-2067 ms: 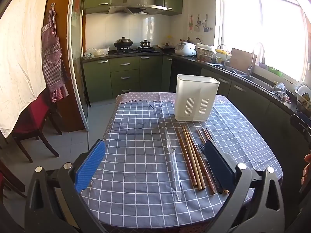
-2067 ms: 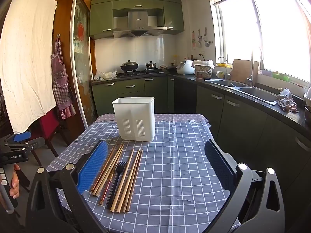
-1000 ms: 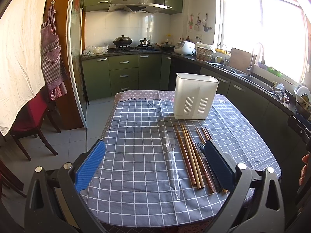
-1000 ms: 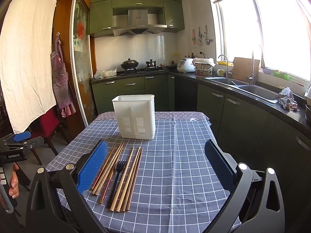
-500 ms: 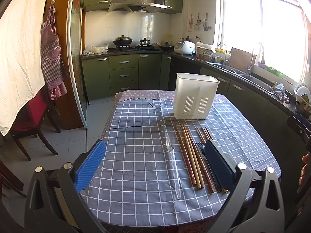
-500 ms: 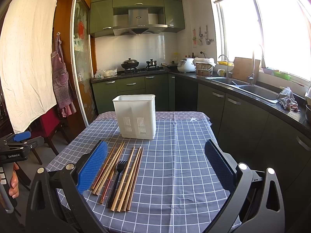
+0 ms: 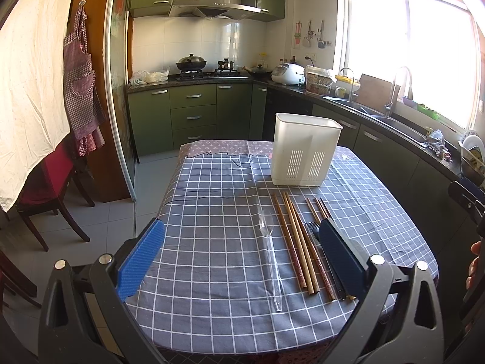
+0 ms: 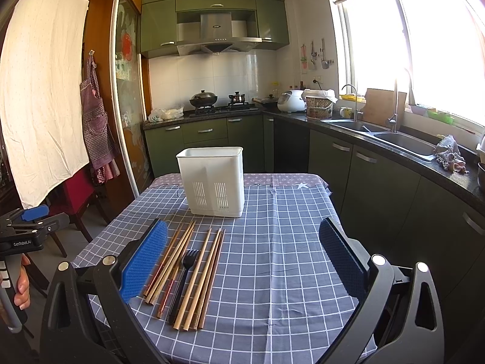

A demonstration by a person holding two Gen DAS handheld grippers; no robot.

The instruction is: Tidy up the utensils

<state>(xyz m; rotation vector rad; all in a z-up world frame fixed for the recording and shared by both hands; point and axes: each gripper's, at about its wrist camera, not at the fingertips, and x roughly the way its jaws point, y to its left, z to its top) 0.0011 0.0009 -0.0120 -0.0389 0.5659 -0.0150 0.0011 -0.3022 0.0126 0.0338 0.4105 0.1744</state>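
Observation:
A white slotted utensil holder (image 7: 306, 151) (image 8: 213, 180) stands upright at the far part of the checked tablecloth. In front of it lie several wooden chopsticks (image 7: 292, 236) (image 8: 200, 276), a black fork (image 8: 182, 282) (image 7: 313, 232) among them, and a clear plastic spoon (image 7: 269, 251) to their left. My left gripper (image 7: 241, 257) hovers open above the near table edge, its right finger over the fork's handle. My right gripper (image 8: 242, 261) is open too, its left finger beside the chopsticks. Neither holds anything.
The table (image 8: 288, 242) fills the middle of a green kitchen. A red chair (image 7: 48, 179) stands to the left, and a counter with a sink (image 8: 391, 139) runs along the right. In the right wrist view a hand (image 8: 19, 285) holds the other gripper's handle at far left.
Both views have shifted only slightly: the left wrist view rose a little and steadied. The utensils and the holder lie where they were.

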